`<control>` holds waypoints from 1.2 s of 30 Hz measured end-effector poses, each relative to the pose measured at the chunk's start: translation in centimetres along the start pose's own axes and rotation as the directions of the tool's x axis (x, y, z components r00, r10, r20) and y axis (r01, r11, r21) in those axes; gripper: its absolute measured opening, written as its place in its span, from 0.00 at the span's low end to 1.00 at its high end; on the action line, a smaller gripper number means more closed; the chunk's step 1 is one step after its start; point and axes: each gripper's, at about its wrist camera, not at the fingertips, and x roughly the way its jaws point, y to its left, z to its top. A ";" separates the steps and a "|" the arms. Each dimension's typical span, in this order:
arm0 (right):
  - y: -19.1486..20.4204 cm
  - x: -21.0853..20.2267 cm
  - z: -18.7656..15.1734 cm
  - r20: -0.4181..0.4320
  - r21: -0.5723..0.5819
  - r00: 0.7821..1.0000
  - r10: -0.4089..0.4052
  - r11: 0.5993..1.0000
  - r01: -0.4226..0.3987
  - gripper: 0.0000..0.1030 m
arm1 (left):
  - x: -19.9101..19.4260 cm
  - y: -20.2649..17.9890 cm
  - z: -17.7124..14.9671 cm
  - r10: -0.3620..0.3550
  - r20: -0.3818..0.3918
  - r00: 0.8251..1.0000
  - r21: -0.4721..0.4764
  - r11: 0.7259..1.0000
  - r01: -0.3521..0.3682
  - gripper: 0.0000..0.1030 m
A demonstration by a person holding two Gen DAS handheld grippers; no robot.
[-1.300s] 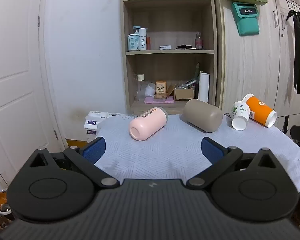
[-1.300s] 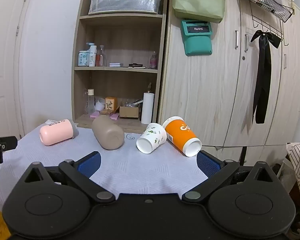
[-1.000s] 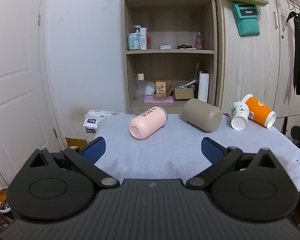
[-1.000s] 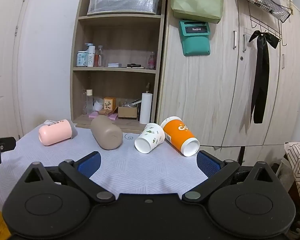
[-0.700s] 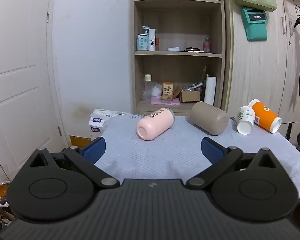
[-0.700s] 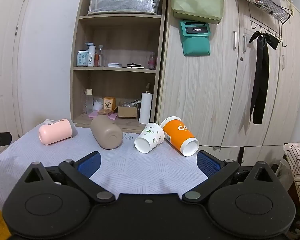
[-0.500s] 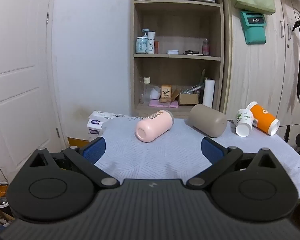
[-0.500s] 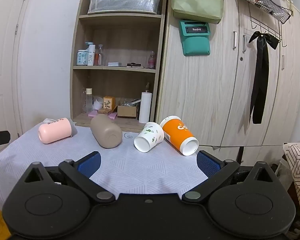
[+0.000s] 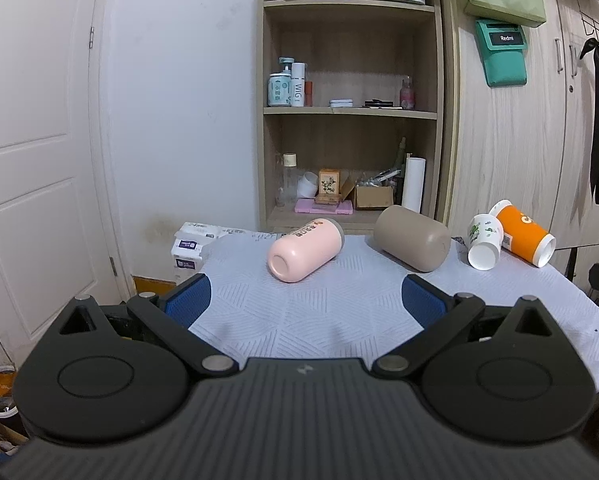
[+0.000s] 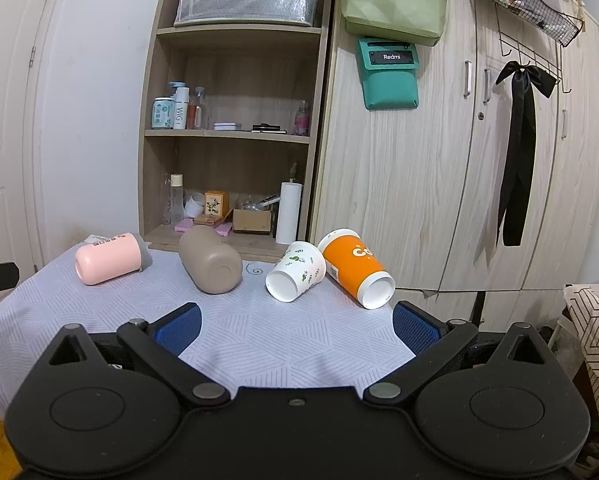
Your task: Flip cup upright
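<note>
Cups: pink cup [image 9: 304, 249], taupe cup [image 9: 412, 237], white floral cup [image 10: 296, 271] and orange cup [image 10: 357, 268] all lie sideways, far across the table [image 10: 259, 340].
Left tongs [image 9: 304, 300]: spread wide, gripping nothing.
Right tongs [image 10: 295, 326]: likewise spread, empty.
Orange cup: seemingly touching the floral one.

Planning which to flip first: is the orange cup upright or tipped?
Tipped: the orange cup lies on its side, open mouth facing the camera.

Surface [image 10: 283, 344]: we find bare cloth ahead of our spread fingers [image 10: 177, 328]. Obstacles, far edge: pink cup [image 10: 109, 258], taupe cup [image 10: 211, 266], white cup [image 10: 295, 272] touching orange cup [image 10: 355, 268]; gaps between the first three.
</note>
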 end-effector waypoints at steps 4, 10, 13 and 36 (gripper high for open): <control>0.1 0.1 0.1 -0.001 -0.001 1.000 0.000 1.000 0.000 1.00 | 0.1 0.0 0.0 -0.001 -0.003 1.000 0.000 1.000 0.001 1.00; -0.2 0.1 -0.3 -0.006 0.000 1.000 0.003 1.000 -0.003 1.00 | 0.1 0.0 -0.1 -0.010 -0.008 1.000 -0.013 1.000 0.010 1.00; -0.3 0.2 -0.4 -0.009 0.000 1.000 0.001 1.000 -0.001 1.00 | 0.1 0.1 -0.2 -0.011 -0.010 1.000 -0.019 1.000 0.011 1.00; -0.4 0.6 -0.2 -0.024 -0.004 1.000 -0.005 1.000 0.005 1.00 | 0.6 0.1 -0.2 -0.003 -0.028 1.000 -0.015 1.000 0.002 1.00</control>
